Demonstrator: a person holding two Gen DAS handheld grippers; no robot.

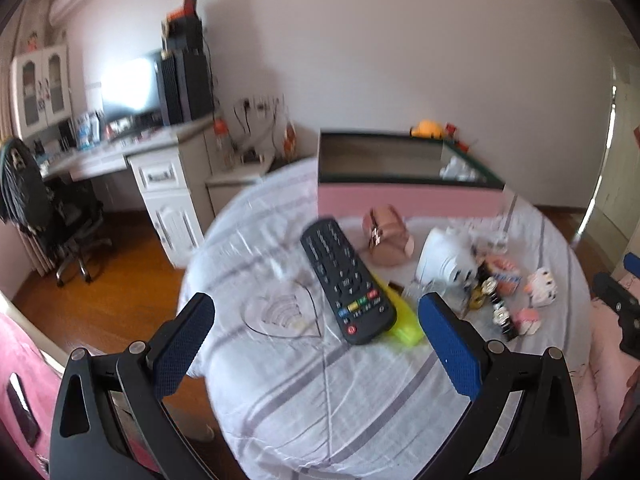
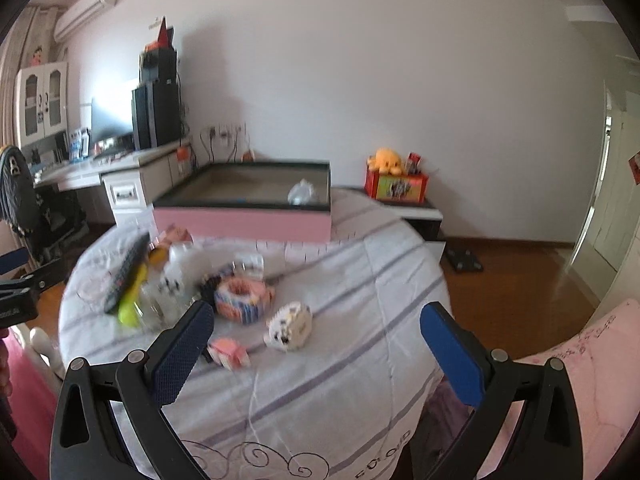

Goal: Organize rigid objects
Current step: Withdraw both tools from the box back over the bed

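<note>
A black remote control (image 1: 346, 280) lies on the striped bed cover, partly over a yellow-green object (image 1: 402, 312). My left gripper (image 1: 316, 320) is open and empty, just in front of the remote. My right gripper (image 2: 316, 330) is open and empty, near a white block figure (image 2: 289, 326) and a small pink block piece (image 2: 229, 352). A round block-built piece (image 2: 242, 298) lies behind them. A pink box (image 2: 244, 222) with a dark rim stands open at the back of the bed, with a white item (image 2: 302, 193) inside.
A pink pouch (image 1: 386, 236), a white camera-like object (image 1: 444, 264) and small figures (image 1: 500, 300) lie on the bed (image 1: 320, 392). A desk (image 1: 120, 156) with monitor and chair (image 1: 52, 216) stands left. A nightstand (image 2: 416, 208) with a yellow plush stands behind. Wooden floor surrounds.
</note>
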